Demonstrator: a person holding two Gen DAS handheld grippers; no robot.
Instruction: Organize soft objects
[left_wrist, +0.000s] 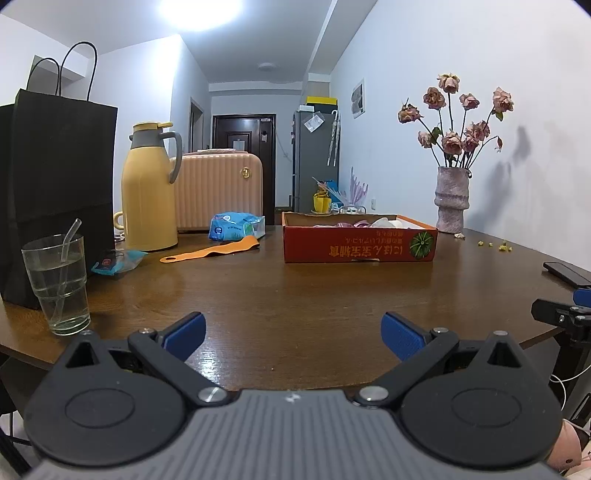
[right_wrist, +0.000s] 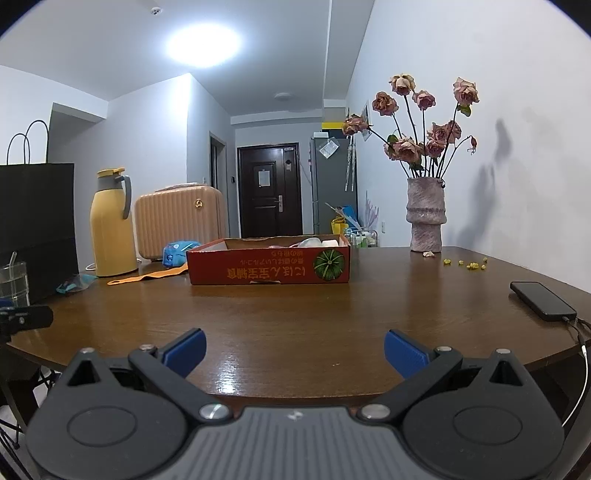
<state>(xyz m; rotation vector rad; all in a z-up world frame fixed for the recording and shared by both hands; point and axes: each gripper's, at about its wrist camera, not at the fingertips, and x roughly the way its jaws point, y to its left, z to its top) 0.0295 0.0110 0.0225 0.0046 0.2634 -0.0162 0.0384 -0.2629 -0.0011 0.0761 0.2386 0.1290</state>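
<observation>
Wooden table (left_wrist: 295, 295) lay mostly bare along its near edge, where the left gripper (left_wrist: 293, 334) and right gripper (right_wrist: 295, 349) both hovered with jaws spread wide and empty, probably poised between picks. Soft objects (left_wrist: 364, 223) sat in the red cardboard box (left_wrist: 358, 245) toward the far edge; an orange strap (left_wrist: 210, 252) lay loose beside it, likely next.

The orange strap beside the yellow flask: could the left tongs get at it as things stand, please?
Probably yes. The left tongs are open and empty, and the orange strap lies flat on bare table with nothing in between; the glass stands off to the side.
</observation>
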